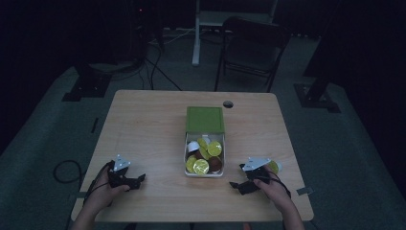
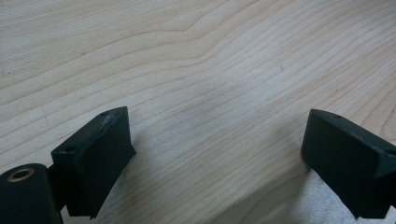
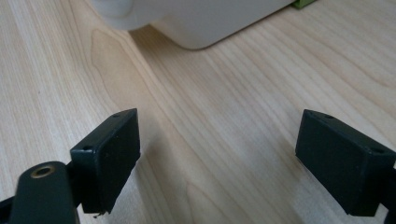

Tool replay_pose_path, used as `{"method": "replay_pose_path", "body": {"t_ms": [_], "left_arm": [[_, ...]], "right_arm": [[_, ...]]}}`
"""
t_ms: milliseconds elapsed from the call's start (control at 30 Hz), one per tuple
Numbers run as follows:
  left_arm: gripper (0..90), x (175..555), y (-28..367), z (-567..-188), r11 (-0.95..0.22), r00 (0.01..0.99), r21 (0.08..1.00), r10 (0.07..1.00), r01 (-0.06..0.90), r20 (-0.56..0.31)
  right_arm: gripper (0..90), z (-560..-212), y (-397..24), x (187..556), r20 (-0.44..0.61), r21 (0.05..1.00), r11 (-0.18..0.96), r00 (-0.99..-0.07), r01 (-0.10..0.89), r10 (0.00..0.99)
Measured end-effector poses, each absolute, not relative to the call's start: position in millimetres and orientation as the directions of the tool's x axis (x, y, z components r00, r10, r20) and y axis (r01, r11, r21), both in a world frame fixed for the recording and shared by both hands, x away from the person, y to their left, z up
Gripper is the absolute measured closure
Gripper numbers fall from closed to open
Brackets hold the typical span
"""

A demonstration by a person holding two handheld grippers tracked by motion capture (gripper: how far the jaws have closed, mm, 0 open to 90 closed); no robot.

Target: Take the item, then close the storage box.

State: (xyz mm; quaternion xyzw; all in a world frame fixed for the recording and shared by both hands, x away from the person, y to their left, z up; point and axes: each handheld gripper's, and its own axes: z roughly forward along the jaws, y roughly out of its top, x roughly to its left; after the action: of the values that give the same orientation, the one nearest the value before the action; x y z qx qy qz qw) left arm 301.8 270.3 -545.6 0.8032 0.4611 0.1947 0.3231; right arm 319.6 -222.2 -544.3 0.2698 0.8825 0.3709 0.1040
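A white box (image 1: 204, 173) with several yellow-lidded and brown pods sits mid-table, its green lid (image 1: 205, 119) lying just behind it. One yellow-lidded pod (image 1: 274, 166) lies on the wood to the right of the box, beside my right hand. My left gripper (image 1: 139, 180) rests at the front left with its jaws wide apart over bare wood (image 2: 219, 140). At the front right my right gripper (image 1: 235, 184) is open too (image 3: 217, 154), pointing toward the box's white wall (image 3: 210, 23), nothing between its jaws.
The wooden table (image 1: 153, 129) has a round cable hole (image 1: 228, 104) at the back. A dark folding chair (image 1: 249, 50) and a white stand (image 1: 197, 33) are on the floor behind. Cables run across the floor at the left.
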Motion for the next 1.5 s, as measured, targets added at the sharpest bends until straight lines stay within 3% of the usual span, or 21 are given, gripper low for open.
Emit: {"method": "replay_pose_path", "body": {"t_ms": [1033, 1500], "left_arm": [[9.0, 301.5, 270.0, -545.6, -0.37, 0.506, 0.698, 0.863, 0.613, 0.014], [9.0, 291.9, 245.6, -537.1, -0.449, 0.637, 0.723, 0.77, 0.525, 0.015]], "right_arm": [[12.6, -549.8, -229.2, 312.3, 0.005, 0.722, 0.56, -0.811, 0.408, 0.584], [13.4, -547.8, -222.8, 312.3, 0.005, 0.726, 0.546, -0.798, 0.417, 0.602]]}}
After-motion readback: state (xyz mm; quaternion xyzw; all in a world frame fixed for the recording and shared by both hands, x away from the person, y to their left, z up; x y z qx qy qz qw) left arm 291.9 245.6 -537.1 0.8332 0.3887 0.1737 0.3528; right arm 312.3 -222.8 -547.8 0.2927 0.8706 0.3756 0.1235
